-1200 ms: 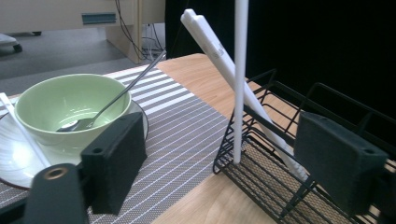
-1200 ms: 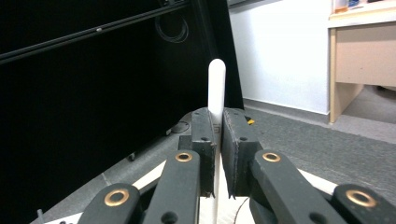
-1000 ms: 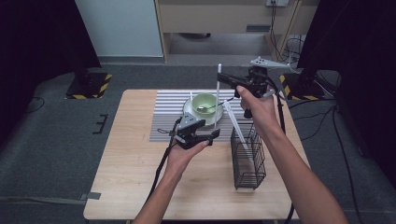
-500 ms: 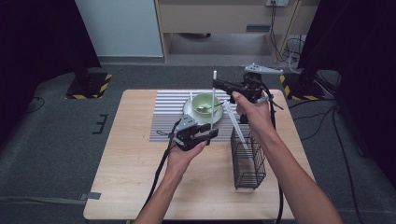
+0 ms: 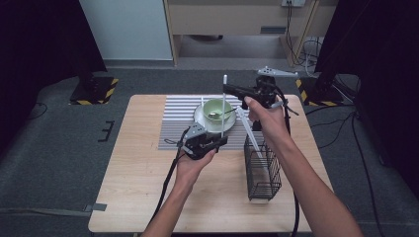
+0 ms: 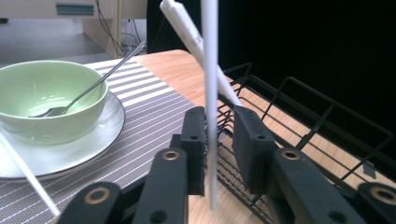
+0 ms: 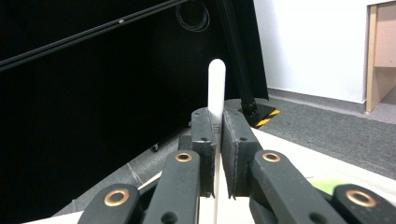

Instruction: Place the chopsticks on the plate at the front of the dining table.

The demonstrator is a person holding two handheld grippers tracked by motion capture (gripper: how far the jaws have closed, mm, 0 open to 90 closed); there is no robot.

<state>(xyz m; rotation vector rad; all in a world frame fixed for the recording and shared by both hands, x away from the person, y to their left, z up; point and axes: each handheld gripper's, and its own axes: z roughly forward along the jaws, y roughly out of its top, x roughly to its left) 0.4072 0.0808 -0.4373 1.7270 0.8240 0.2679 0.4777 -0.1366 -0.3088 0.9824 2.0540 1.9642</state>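
Across the counter [image 5: 148,197] lies a striped mat [image 5: 178,118], and at its 3 o'clock edge stands a black wire basket [image 5: 262,170] with one white chopstick [image 5: 249,136] already leaning in it. On the mat sits a white plate [image 5: 200,118] carrying a green bowl [image 5: 216,107] with a spoon [image 5: 220,114] inside.

My right claw [image 5: 228,90] is raised above the bowl, clenched on a second white chopstick [image 5: 223,106] near its top end. Its long axis runs almost straight up and down, from 12 to 6 o'clock, with the lower tip hanging close to my left claw [image 5: 217,142].

In the left gripper view, that chopstick [image 6: 210,93] passes down between the two black pads [image 6: 196,140] of my left claw [image 6: 218,144]. The pads stand released, a gap on each side, touching nothing.

I judge the basket to be the goal. It lies at about 4 o'clock from the hanging stick, on the right hand's own side, so the right arm is nearer. The move turns on keeping the stick upright while it travels over the basket rim, then lowering its tip through the open top.
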